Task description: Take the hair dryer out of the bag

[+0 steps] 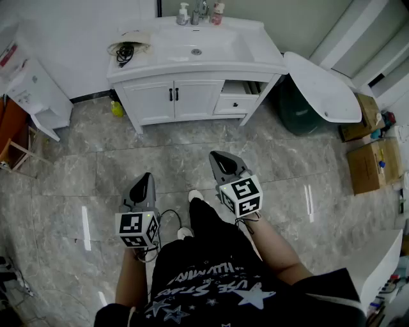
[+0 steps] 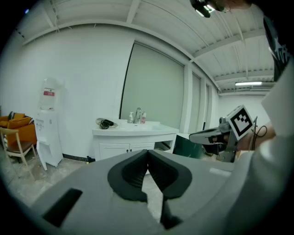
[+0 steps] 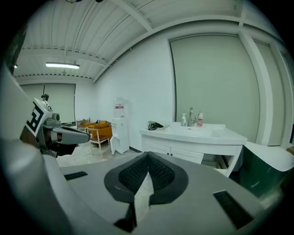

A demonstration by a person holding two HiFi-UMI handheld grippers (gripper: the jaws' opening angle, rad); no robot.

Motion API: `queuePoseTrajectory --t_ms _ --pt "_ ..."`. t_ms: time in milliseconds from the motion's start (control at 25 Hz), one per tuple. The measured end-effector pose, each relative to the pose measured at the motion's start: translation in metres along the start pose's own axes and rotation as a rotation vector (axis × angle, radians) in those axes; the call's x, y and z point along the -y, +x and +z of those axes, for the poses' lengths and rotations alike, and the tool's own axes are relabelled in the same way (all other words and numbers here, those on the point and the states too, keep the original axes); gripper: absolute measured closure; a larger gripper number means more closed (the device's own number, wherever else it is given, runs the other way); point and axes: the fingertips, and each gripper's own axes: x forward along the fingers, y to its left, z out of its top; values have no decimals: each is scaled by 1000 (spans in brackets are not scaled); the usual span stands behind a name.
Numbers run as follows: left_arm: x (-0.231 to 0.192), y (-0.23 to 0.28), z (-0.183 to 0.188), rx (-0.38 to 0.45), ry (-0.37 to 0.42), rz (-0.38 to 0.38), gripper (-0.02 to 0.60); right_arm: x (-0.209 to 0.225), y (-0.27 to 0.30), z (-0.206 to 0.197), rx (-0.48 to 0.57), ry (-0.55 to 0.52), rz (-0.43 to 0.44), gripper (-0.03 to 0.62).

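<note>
On the left end of the white vanity top (image 1: 255,60) lies a pale see-through bag (image 1: 128,48) with a dark corded thing inside; the same bag (image 2: 106,123) (image 3: 155,125) is small and far off in both gripper views. I cannot make out a hair dryer's shape. Both grippers hang over the grey floor, well short of the vanity. My left gripper (image 1: 144,181) (image 2: 147,153) is shut with nothing in it. To its right and slightly further forward, my right gripper (image 1: 221,159) (image 3: 148,158) is shut and empty too.
The vanity has a sink (image 1: 197,46), bottles (image 1: 217,13) by the tap and an open drawer (image 1: 238,94). A water dispenser (image 1: 32,89) and an orange chair (image 1: 9,137) stand left. A green bin (image 1: 297,105) under a white lid and cardboard boxes (image 1: 374,163) stand right.
</note>
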Motion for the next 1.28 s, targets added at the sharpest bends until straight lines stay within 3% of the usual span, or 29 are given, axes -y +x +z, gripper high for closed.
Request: queuePoseTrajectory --t_ms 520,760,920,960,1000,1040,1080,1200,1280 --pt "-3 -33 -12 6 8 4 561 -20 -21 -5 -15 1 -25 592" --pt "-3 -41 -18 31 -48 1 561 -18 -22 -13 -13 55 -54 592" --pt "-11 -38 -17 30 -30 26 557 -10 -22 -7 5 103 -72 591" --pt "-12 -36 -16 30 -27 24 539 -8 -21 -6 4 114 -67 589" --pt "-13 -32 -15 32 -26 20 472 -8 -19 -6 1 128 -54 565" --pt "-14 -29 -13 36 -28 17 376 -7 -17 -6 -3 144 -36 491" --pt "-15 -25 -11 43 -30 17 339 -6 -13 -6 -7 158 -21 449" --pt "-21 -10 -5 54 -19 20 250 3 6 -5 -17 187 -7 359" --pt "-27 4 -5 37 -8 24 222 12 25 -5 -21 208 -3 329"
